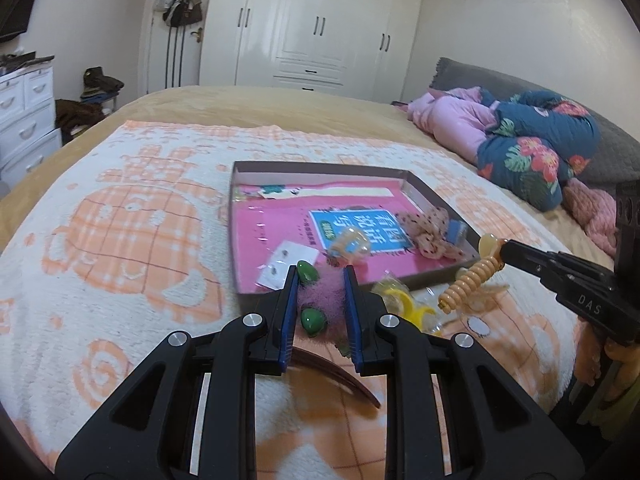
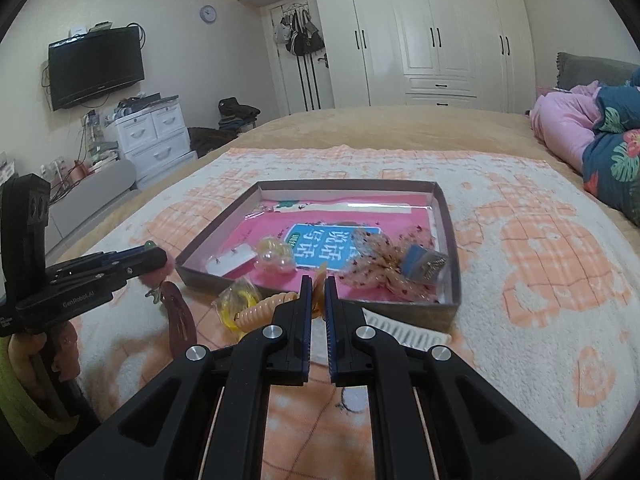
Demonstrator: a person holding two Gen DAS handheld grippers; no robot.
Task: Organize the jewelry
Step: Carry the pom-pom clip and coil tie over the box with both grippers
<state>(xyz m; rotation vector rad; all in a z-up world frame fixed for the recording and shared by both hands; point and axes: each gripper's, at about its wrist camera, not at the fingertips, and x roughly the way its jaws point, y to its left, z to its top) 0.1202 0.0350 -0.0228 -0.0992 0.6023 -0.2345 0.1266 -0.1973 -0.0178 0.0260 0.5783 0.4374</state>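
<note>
A shallow brown tray [image 1: 424, 190] [image 2: 450, 216] with a pink book as its floor lies on the towel and holds an earring card [image 1: 286, 260], a clear claw clip [image 1: 350, 244] and a dotted bow [image 1: 430, 232]. My left gripper [image 1: 320, 286] is shut on a pink fluffy hair clip with green stones [image 1: 320, 300], lifted near the tray's front edge; it also shows in the right wrist view [image 2: 154, 264]. My right gripper [image 2: 319, 292] is shut on a beige spiral claw clip [image 2: 260, 312] [image 1: 470, 276], held just before the tray's front wall.
A brown snap clip [image 2: 180, 320], a yellow item in a plastic bag [image 2: 238, 300] [image 1: 404, 300] and a white comb [image 2: 404, 332] lie on the orange-and-white towel [image 1: 120, 220] in front of the tray. Folded bedding [image 1: 532, 140] lies to the right.
</note>
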